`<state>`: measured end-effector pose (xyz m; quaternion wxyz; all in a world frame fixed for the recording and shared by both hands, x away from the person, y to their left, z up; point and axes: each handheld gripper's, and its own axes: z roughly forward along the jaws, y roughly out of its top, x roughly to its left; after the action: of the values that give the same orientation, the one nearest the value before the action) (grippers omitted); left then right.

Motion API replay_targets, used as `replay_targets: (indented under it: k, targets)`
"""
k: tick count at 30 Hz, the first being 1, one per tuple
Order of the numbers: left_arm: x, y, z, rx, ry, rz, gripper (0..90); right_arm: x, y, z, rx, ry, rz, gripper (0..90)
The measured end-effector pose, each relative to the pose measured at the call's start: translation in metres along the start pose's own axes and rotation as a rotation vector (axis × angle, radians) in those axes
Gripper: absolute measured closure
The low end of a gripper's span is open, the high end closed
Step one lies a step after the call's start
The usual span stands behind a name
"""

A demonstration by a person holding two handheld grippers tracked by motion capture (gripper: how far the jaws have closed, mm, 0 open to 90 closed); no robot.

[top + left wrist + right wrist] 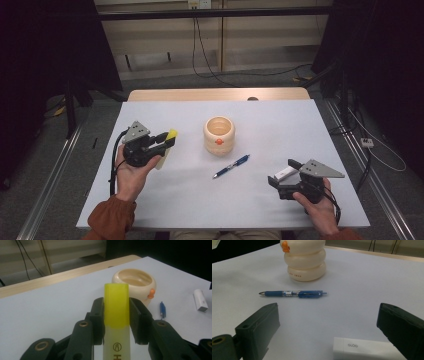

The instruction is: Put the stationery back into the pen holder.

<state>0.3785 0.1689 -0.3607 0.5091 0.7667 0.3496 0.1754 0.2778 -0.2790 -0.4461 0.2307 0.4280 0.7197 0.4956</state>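
- Left gripper (116, 315): jaws clamped on a highlighter (116, 322), pads pressing both flat sides just below the yellow cap. In the high view it is held above the left half of the counter (165, 200), cap end pointing toward the cup (219, 136).
- Grip looks centred and square. I'd keep the squeeze steady: the body is smooth plastic and could slip lengthwise if tilted steeply.
- Likely step: carry the highlighter to the cup and drop it in. Bring the tip over the mouth first, then tilt upright and release only once the lower end is inside the rim. The cup is light-looking and could tip if its wall gets bumped.
- Right gripper (329, 322): jaws spread wide, holding nothing, low over a white glue stick (364, 350) that lies between them, not touched.
- Highlighter: flat-sided, translucent yellow cap, pale frosted barrel with a printed logo.
- Cup: cream, glossy, stacked rounded rings, small orange knob on one side, open top, looks empty.
- Pen (293, 293): slim, blue, lying flat on the counter between cup and right gripper.
- Counter: matte pale sheet, wood edge at the far side.
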Motion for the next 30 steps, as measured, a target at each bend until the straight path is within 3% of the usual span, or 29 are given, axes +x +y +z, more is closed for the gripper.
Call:
replay_targets:
  k: [4,13,17,20,30]
  targets:
    - [-0.003,0.007,0.004,-0.015,-0.013,0.01,67.3,0.0,0.0,0.0,-0.001,0.001,-0.001,4.4]
    - [-0.008,0.017,0.013,-0.049,-0.036,-0.013,67.3,0.0,0.0,0.0,-0.005,0.002,0.002,4.4]
    - [-0.014,0.025,0.017,-0.057,-0.05,0.018,67.3,0.0,0.0,0.0,-0.006,0.001,0.002,4.3]
    - [-0.02,0.029,0.023,-0.062,-0.062,0.018,67.3,0.0,0.0,0.0,-0.005,0.0,0.002,4.3]
    - [-0.029,0.039,0.036,-0.083,-0.089,-0.006,67.3,-0.001,0.0,-0.001,-0.005,0.002,0.0,4.3]
